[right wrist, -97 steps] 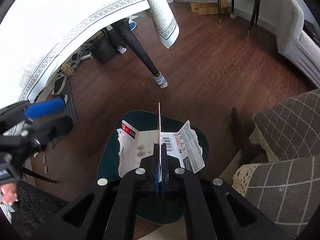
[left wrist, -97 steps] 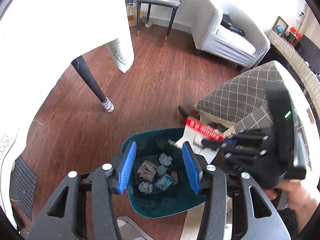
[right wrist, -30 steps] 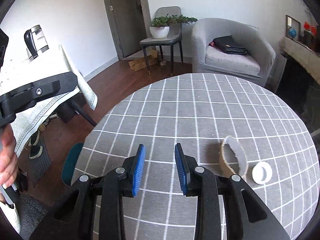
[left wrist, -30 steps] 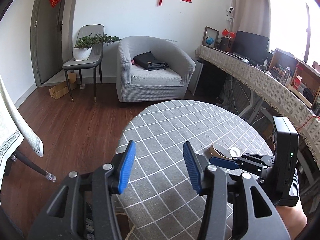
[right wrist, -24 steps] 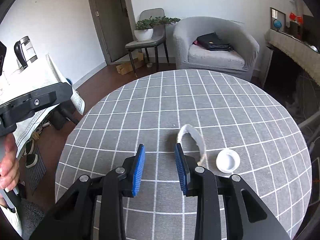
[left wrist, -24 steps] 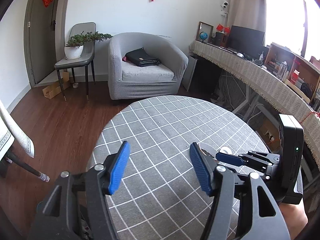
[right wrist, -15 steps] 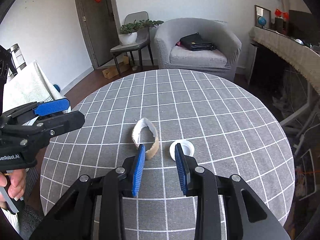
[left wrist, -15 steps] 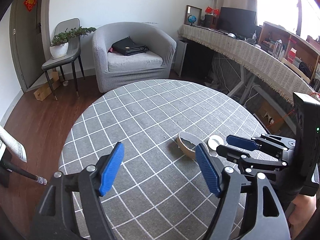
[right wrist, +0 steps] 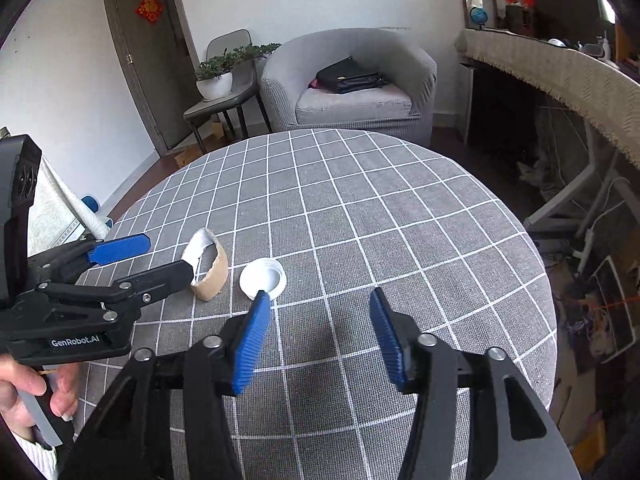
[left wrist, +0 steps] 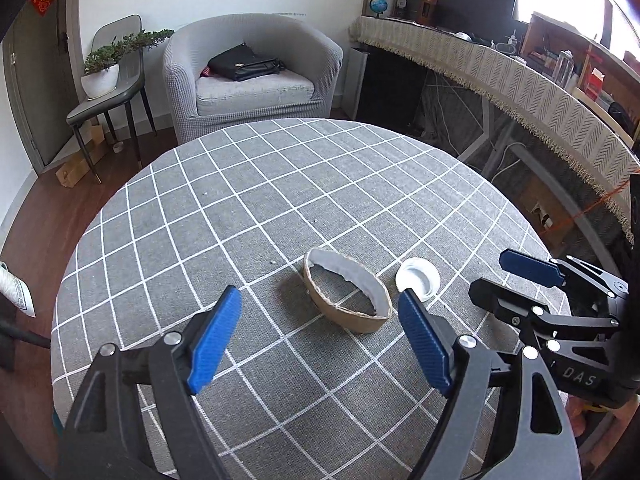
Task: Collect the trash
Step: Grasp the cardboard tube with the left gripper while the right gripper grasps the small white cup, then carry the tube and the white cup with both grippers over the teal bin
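A torn brown cardboard ring (left wrist: 352, 322) with a white lining lies on the round grey checked table (left wrist: 280, 184). A small white lid (left wrist: 418, 280) sits just right of it. My left gripper (left wrist: 319, 297) hovers over the table with its jaws opening; the ring lies just beyond its fingertips, untouched. My right gripper (left wrist: 488, 274) comes in from the right near the lid. In the right wrist view, the right gripper (right wrist: 319, 295) has its jaws opening and empty, with the lid (right wrist: 263, 276) by its left fingertip. The ring (right wrist: 212, 280) and left gripper (right wrist: 170, 256) are at the left.
A grey armchair (left wrist: 256, 80) with a black bag stands behind the table, and a chair with a potted plant (left wrist: 100, 76) is to its left. A long counter with a fringed cloth (left wrist: 520, 80) runs along the right. A hand (right wrist: 24, 392) holds the left gripper.
Both grippers left the teal bin and floor and swung over the table toward the ring and lid. The right gripper no longer holds the torn packaging. Both jaws have widened.
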